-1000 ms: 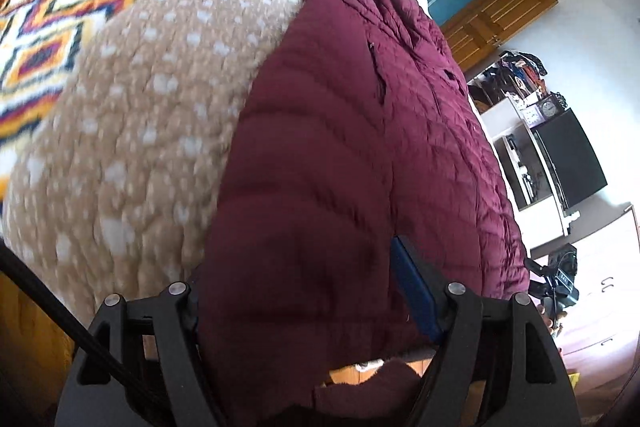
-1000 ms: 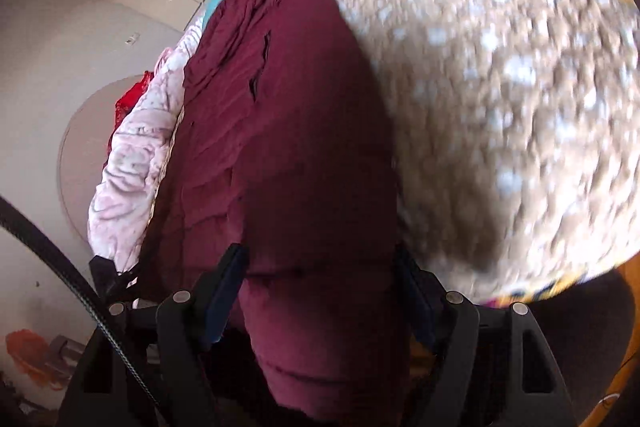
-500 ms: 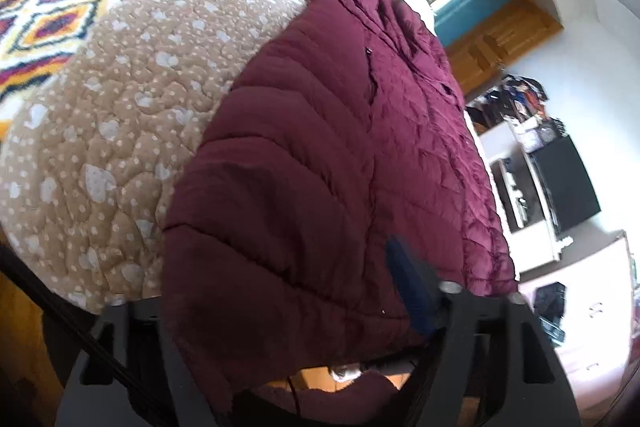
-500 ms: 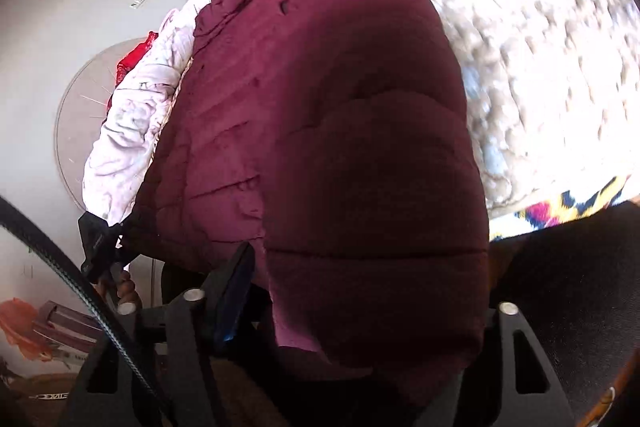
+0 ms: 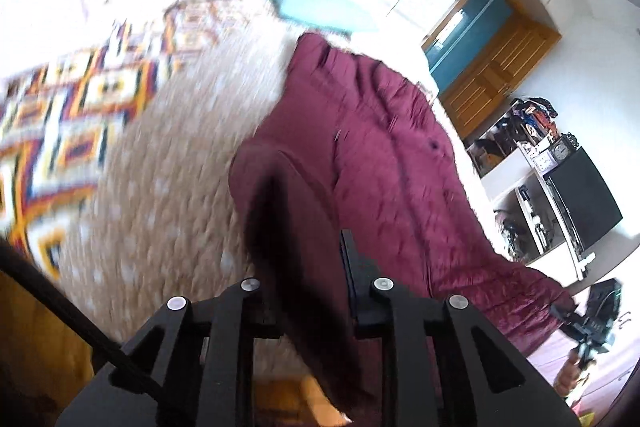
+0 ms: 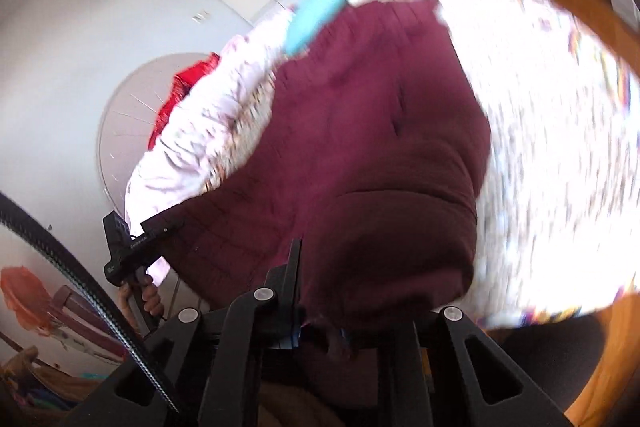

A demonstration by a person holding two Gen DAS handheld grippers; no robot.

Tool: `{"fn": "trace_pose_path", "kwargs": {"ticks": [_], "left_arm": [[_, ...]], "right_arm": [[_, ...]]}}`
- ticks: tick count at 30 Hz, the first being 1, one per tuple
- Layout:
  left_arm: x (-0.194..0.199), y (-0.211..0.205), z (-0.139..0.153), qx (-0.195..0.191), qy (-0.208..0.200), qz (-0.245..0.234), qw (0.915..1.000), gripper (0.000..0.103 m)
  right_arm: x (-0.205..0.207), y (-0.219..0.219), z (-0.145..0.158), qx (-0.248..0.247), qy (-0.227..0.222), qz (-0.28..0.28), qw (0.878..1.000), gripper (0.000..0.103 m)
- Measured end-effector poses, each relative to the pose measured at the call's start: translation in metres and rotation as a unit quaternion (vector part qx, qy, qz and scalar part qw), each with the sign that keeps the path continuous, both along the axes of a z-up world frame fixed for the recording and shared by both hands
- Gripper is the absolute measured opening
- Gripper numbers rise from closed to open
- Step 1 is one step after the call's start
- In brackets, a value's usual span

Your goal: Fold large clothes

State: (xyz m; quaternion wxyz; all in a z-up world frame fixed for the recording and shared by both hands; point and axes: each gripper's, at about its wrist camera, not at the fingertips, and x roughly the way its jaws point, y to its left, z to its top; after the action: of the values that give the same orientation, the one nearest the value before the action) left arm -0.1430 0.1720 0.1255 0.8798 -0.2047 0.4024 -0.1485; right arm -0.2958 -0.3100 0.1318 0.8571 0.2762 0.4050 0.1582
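Maroon puffer jacket [image 5: 384, 163] lay spread lengthwise on the bed, over the tan dotted quilt [image 5: 168, 195], with its collar end far from you, next to the teal pillow [image 5: 320, 9]. You had its near hem in both tongs. Your left tongs [image 5: 308, 291] were closing on a dark fold of that hem, fabric filling the narrow gap between the jaws. Your right tongs [image 6: 320, 291] were closing likewise on the hem's other corner, cloth bunched between the jaws. In the left wrist view the near edge stood up off the quilt in a raised ridge, while the rest of the jacket, toward the pillow, rested flat.

By my reading, you had only begun the first fold: the hem was gripped and lifted, but nothing had yet been laid over the body of the jacket. Carrying the hem toward the pillow end, setting it down, and any further folds all remained. Beyond the jacket, the patterned blanket [image 5: 60, 131] lay beside the quilt, and pale pink bedding [image 6: 200, 139] and something red [image 6: 180, 95] sat past the jacket's far side.
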Motion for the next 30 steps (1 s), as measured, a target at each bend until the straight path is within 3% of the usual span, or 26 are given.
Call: {"fn": "trace_pose_path", "kwargs": {"ticks": [3, 7, 11, 19, 26, 29, 30], "left_arm": [[0.029, -0.009, 0.03, 0.011, -0.025, 0.006, 0.9996, 0.02], [0.069, -0.036, 0.073, 0.07, -0.072, 0.015, 0.9948, 0.02], [0.123, -0.067, 0.086, 0.112, -0.082, 0.013, 0.9903, 0.02], [0.255, -0.114, 0.018, 0.16, -0.003, 0.044, 0.9862, 0.02], [0.337, -0.128, -0.058, 0.212, 0.065, 0.06, 0.9732, 0.029], [0.349, -0.122, -0.068, 0.178, 0.081, 0.057, 0.9791, 0.038], [0.35, -0.12, -0.066, 0.159, 0.08, 0.054, 0.9827, 0.046]], "right_arm": [[0.024, -0.003, 0.031, -0.041, -0.037, -0.009, 0.998, 0.015], [0.075, -0.013, 0.061, -0.057, -0.069, -0.033, 0.995, 0.015], [0.132, -0.018, 0.059, -0.084, -0.057, -0.055, 0.993, 0.015], [0.259, -0.06, -0.013, -0.093, 0.036, -0.12, 0.988, 0.015], [0.331, -0.084, -0.089, -0.13, 0.111, -0.154, 0.973, 0.015], [0.343, -0.085, -0.105, -0.14, 0.12, -0.166, 0.969, 0.015], [0.345, -0.085, -0.105, -0.142, 0.12, -0.168, 0.968, 0.015]]}}
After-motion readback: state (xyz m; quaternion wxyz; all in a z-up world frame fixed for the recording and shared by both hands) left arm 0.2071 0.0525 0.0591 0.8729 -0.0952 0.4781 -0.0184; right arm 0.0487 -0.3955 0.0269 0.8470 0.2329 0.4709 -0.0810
